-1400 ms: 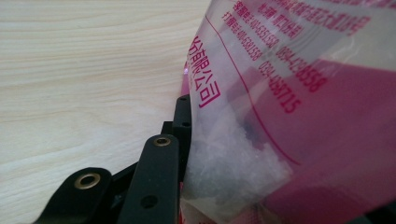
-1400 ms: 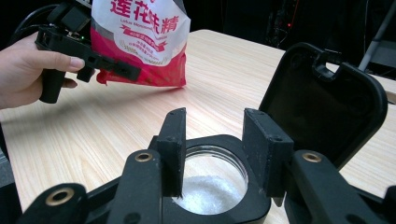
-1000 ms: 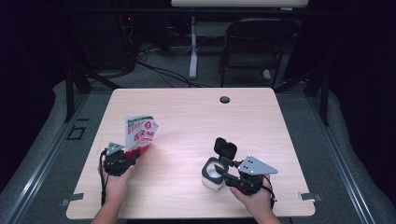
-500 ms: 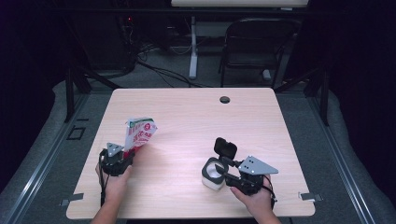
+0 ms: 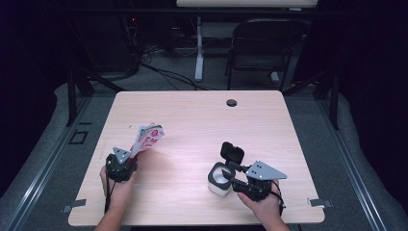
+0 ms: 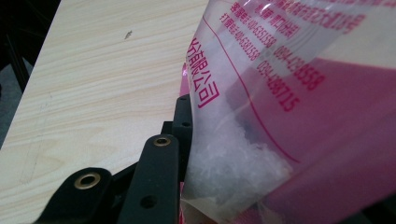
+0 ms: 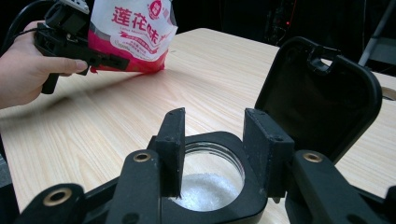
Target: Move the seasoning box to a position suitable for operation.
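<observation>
On the near half of the light wooden table (image 5: 192, 120), both grippers stood close to the front edge. The left gripper (image 5: 126, 161), near the left edge, had its jaws closed on a pink and white plastic bag of white crystals (image 5: 148, 137), which was lifted above the wood and leaned up and to the right. In the left gripper view the bag (image 6: 289, 107) pressed against the black jaw, with the crystals gathered low inside it.

The right gripper (image 5: 232, 175), nearer the right front corner, had its jaws at middle width, resting over the black rim of a small white jar with a black hinged lid (image 5: 220, 179); whether they pressed on the rim I could not tell. In the right gripper view the jar (image 7: 210, 186) stood open and held white crystals, and its lid stood upright behind the right jaw.

Between the bag and the jar lay bare wood, and the whole far half of the table was free. A small dark round hole (image 5: 232, 102) sat near the far edge. Behind the table stood a dark folding chair (image 5: 262, 53) and cables (image 5: 159, 67) on the floor.
</observation>
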Demonstrator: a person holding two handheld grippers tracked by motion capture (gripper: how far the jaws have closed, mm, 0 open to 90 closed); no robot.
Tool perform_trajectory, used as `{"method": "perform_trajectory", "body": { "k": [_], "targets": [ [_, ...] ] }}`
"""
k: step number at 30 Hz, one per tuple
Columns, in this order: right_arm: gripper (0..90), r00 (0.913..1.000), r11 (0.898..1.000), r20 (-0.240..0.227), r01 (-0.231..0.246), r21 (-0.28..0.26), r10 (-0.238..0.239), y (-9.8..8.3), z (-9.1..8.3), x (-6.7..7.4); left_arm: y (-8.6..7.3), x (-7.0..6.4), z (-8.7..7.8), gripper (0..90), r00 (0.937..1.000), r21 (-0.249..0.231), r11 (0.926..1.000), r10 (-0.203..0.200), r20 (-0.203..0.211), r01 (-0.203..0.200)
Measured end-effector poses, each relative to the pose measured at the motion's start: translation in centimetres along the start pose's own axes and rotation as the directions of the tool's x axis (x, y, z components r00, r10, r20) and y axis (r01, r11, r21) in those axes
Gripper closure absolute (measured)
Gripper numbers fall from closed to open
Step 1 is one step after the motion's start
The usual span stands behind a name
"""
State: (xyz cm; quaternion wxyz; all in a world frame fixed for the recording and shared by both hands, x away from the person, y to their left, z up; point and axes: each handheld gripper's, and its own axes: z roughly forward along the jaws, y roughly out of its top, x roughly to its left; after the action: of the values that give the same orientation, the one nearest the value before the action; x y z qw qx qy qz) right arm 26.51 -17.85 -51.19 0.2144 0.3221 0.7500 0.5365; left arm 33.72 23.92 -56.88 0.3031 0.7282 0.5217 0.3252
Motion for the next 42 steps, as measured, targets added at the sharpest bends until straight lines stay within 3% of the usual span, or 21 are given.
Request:
{"method": "perform_trajectory", "body": {
  "k": [2,4,11,19,30,33,37,42],
  "targets": [
    [59.6,1.0000,1.000,0.002,0.001,0.002,-0.001,0.0,0.0,0.0,0.0,-0.1,0.0,73.5,1.0000,0.003,1.0000,0.008,0.001,-0.008],
    [59.6,1.0000,1.000,0.001,0.000,0.000,0.000,0.0,0.0,0.0,0.0,-0.4,0.2,73.0,0.9991,0.019,0.9990,0.041,-0.001,-0.041],
    [59.5,1.0000,1.000,-0.001,-0.002,-0.001,0.002,0.0,0.0,0.0,-0.1,-0.4,0.6,68.8,0.9984,0.053,0.9973,0.049,0.027,-0.050],
    [59.2,1.0000,1.000,0.001,0.000,0.003,0.000,0.0,0.0,-0.1,-0.2,-0.4,1.0,53.9,0.9933,0.102,0.9935,0.039,0.109,-0.051],
    [59.0,1.0000,1.000,0.003,-0.005,0.000,0.005,0.0,-0.1,-0.2,-0.3,-0.2,0.5,40.2,0.9852,0.083,0.9914,0.088,0.147,-0.101],
    [59.0,1.0000,1.000,0.004,-0.007,0.001,0.007,0.0,-0.1,-0.3,-0.2,-0.2,0.1,39.2,0.9817,0.088,0.9894,0.100,0.162,-0.116],
    [58.9,0.9999,1.000,0.003,-0.010,0.000,0.010,0.0,-0.2,-0.3,-0.2,-0.2,-0.4,38.5,0.9785,0.093,0.9902,0.086,0.187,-0.105],
    [58.9,0.9999,1.000,0.006,-0.011,-0.005,0.011,0.0,-0.3,-0.4,-0.2,-0.6,-1.3,38.4,0.9756,0.080,0.9885,0.111,0.190,-0.128]
  ]
}}
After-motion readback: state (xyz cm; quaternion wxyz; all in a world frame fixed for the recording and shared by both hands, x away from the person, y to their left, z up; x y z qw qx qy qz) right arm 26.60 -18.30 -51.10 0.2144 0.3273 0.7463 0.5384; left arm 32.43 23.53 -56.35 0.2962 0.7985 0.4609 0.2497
